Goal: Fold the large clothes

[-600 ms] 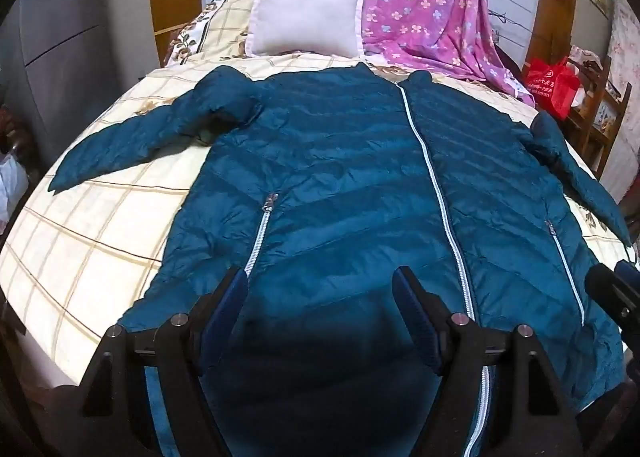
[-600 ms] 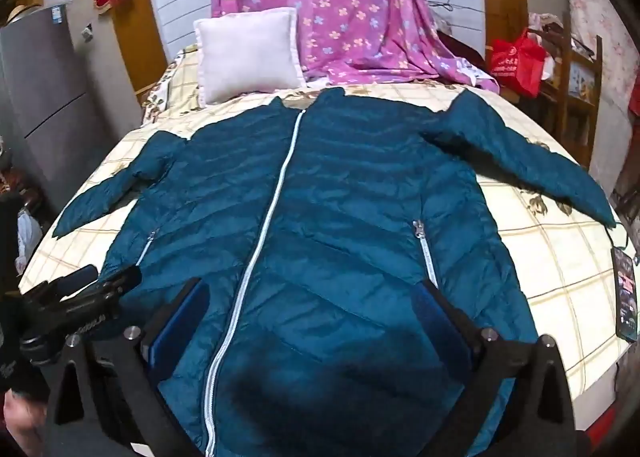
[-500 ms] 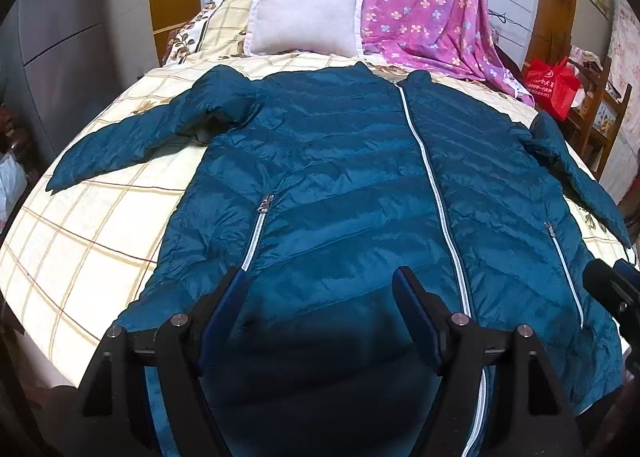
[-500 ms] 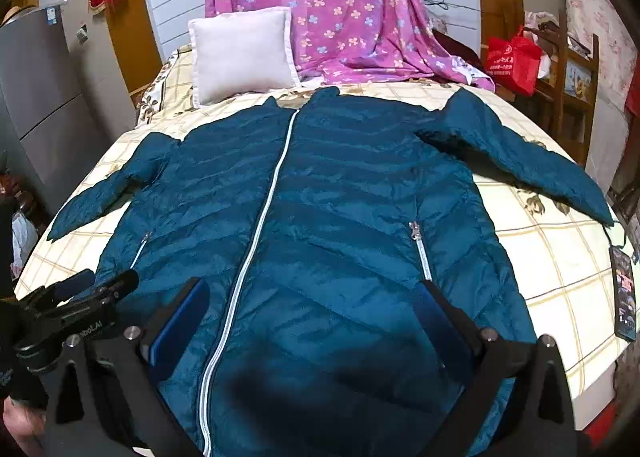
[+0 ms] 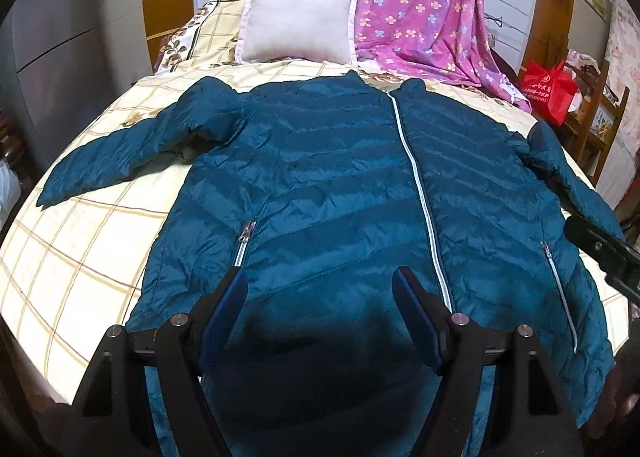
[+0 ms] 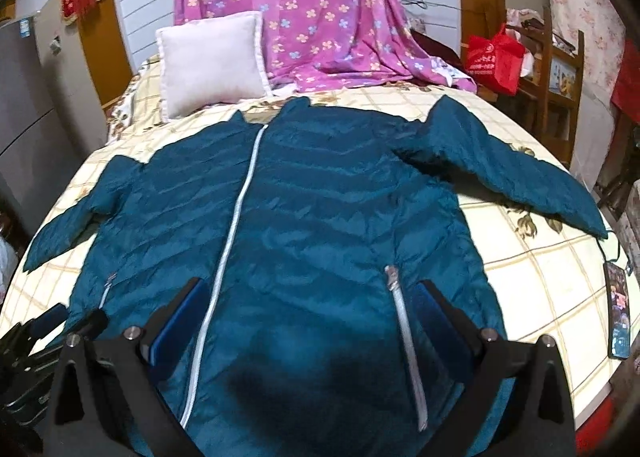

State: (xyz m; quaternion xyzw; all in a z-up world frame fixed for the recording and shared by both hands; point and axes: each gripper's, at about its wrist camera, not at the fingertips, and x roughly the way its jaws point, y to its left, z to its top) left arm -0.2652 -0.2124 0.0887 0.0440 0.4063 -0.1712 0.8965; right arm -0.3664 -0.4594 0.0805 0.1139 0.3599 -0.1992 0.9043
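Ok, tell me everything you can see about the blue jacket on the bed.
The jacket is a teal quilted puffer of shiny fabric, lying flat and front up on the checked bedspread. Its pale centre zip is closed; two zipped pockets show. Both sleeves spread outward, collar toward the pillow. Nothing grips it; both grippers hover open above its hem.

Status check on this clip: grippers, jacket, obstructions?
Left gripper and right gripper open, empty, above hem. Teal jacket flat, zipped, sleeves spread, unfolded. Phone on bed edge.
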